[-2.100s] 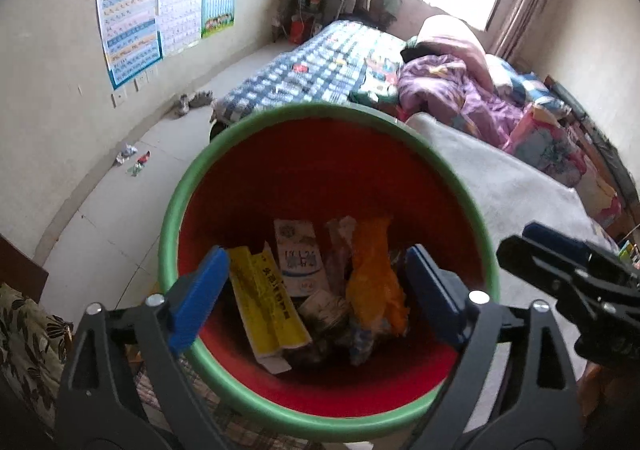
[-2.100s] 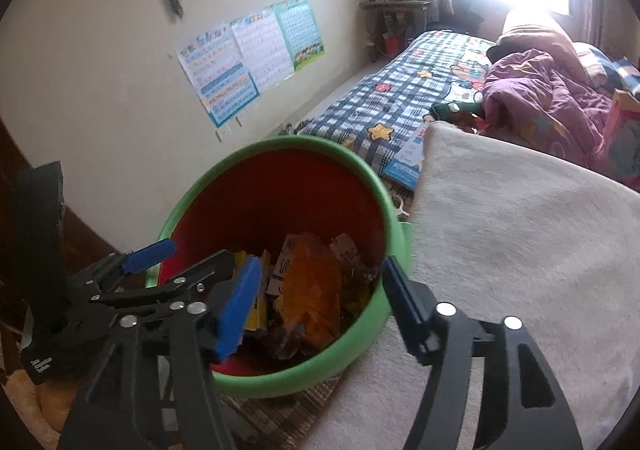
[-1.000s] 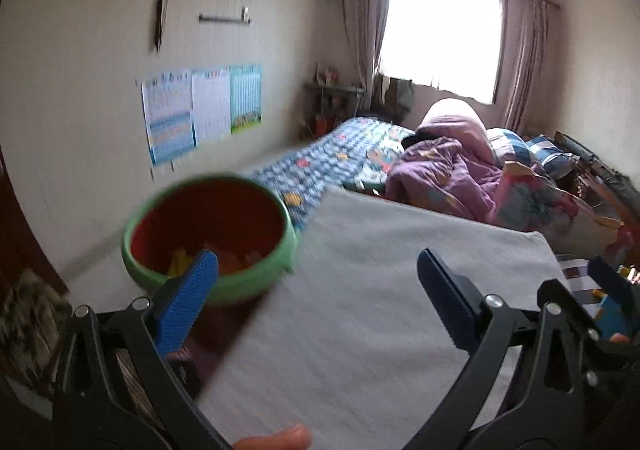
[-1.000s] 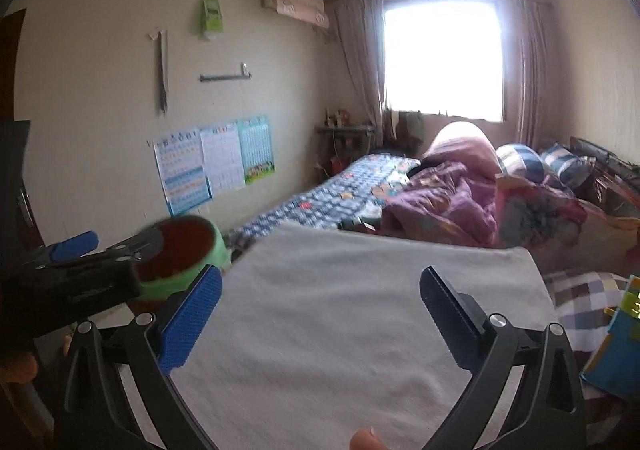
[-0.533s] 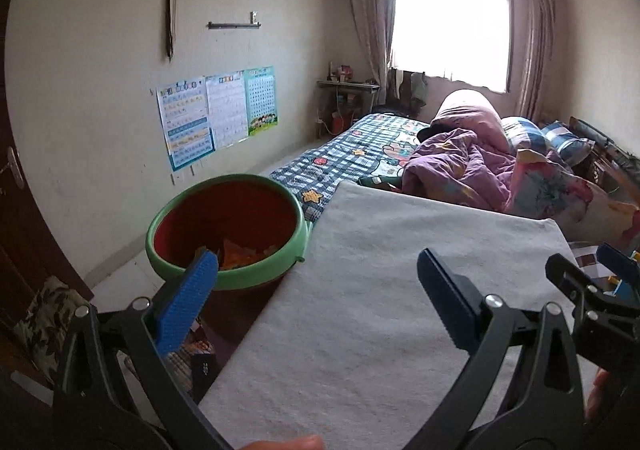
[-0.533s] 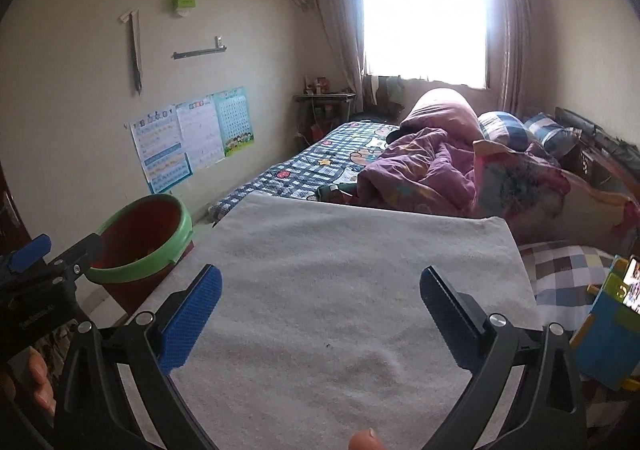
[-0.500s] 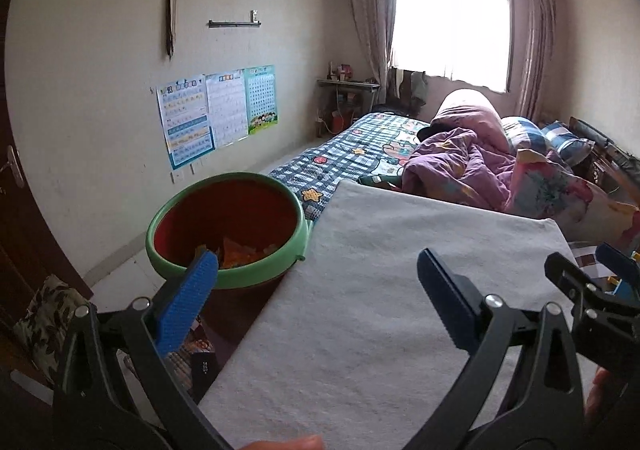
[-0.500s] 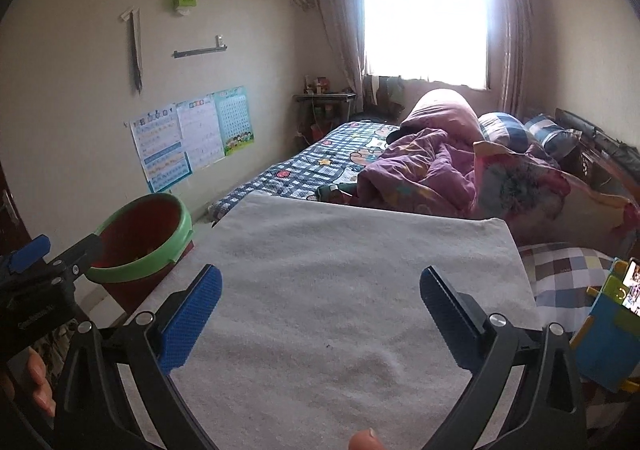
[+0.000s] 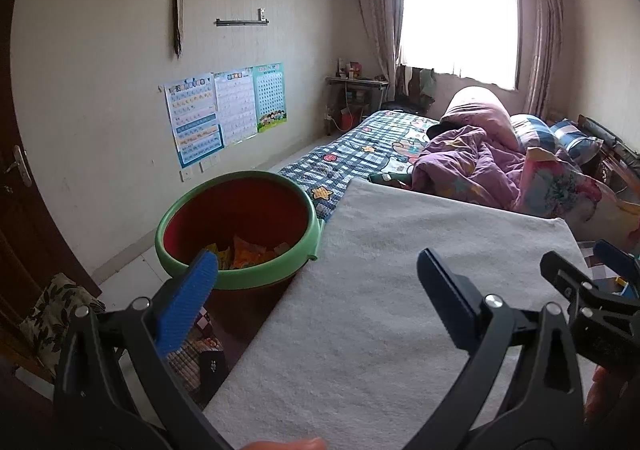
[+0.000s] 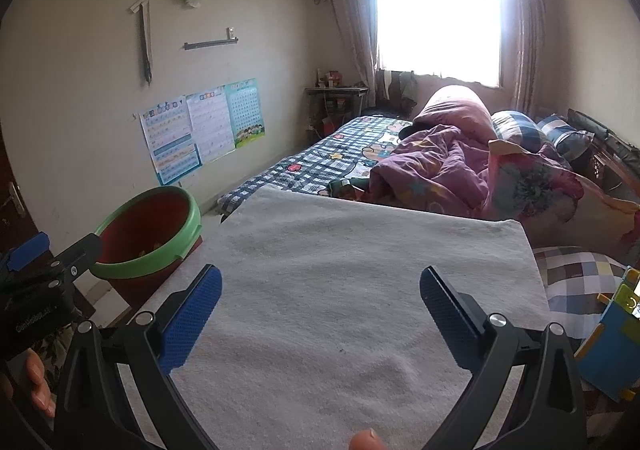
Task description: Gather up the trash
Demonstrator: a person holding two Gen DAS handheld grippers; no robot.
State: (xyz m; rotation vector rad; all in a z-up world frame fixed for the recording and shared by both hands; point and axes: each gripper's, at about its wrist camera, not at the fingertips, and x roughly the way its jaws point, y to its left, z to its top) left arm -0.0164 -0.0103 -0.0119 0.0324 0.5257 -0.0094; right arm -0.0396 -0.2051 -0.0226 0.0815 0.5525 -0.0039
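A bed [image 9: 372,154] with a checked sheet and a purple quilt [image 9: 468,166] fills the right of the frame behind the grey-towelled counter [image 9: 400,310]. At the counter's left edge stands the upright red bin [image 9: 240,226] with a green rim, wrappers [image 9: 244,254] inside; the wall posters [image 9: 224,110] are too small to read. The left gripper [image 9: 316,298] and right gripper [image 10: 320,310] hover with fingers spread wide, grasping nothing.

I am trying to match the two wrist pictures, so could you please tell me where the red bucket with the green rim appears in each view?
Left wrist view: the red bucket with the green rim sits left of centre, beside the grey towel-covered surface, wrappers visible inside.
Right wrist view: the bucket is at the far left edge of the same surface.
Shared landmark: the three wall posters.
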